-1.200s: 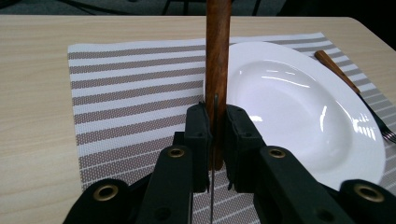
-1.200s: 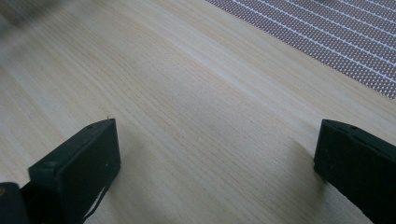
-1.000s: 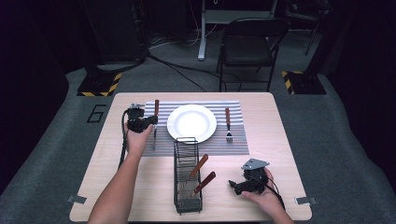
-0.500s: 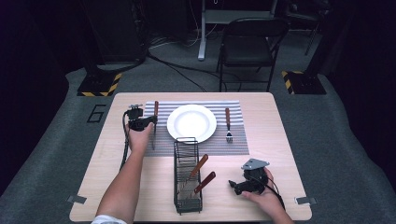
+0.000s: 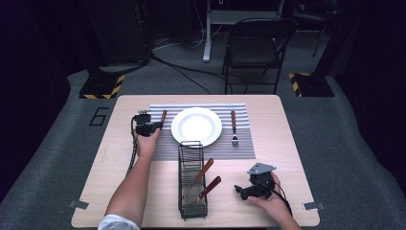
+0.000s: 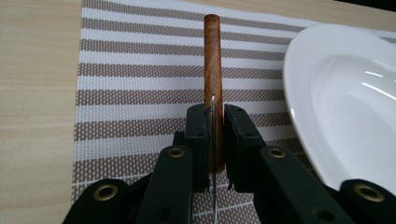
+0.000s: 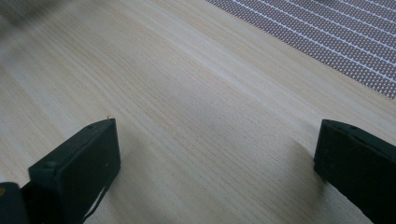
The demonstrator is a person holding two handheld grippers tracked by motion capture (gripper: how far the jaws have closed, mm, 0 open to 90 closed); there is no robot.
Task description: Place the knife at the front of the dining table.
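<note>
Two grippers sit over a pale wooden table [image 5: 287, 124]. My left gripper [image 6: 215, 135] has its jaws closed on a wooden-handled knife [image 6: 213, 70], pinching the thin metal blade edge-up just below the handle. That knife lies on the left side of a striped placemat [image 6: 140, 70], handle pointing away from me, just beside a white plate [image 6: 345, 102]. My right gripper [image 7: 215, 158] rests low over bare wood at the near right, jaws spread wide with nothing between them. One wire rack [image 5: 192, 179] near me holds two more wooden-handled utensils.
</note>
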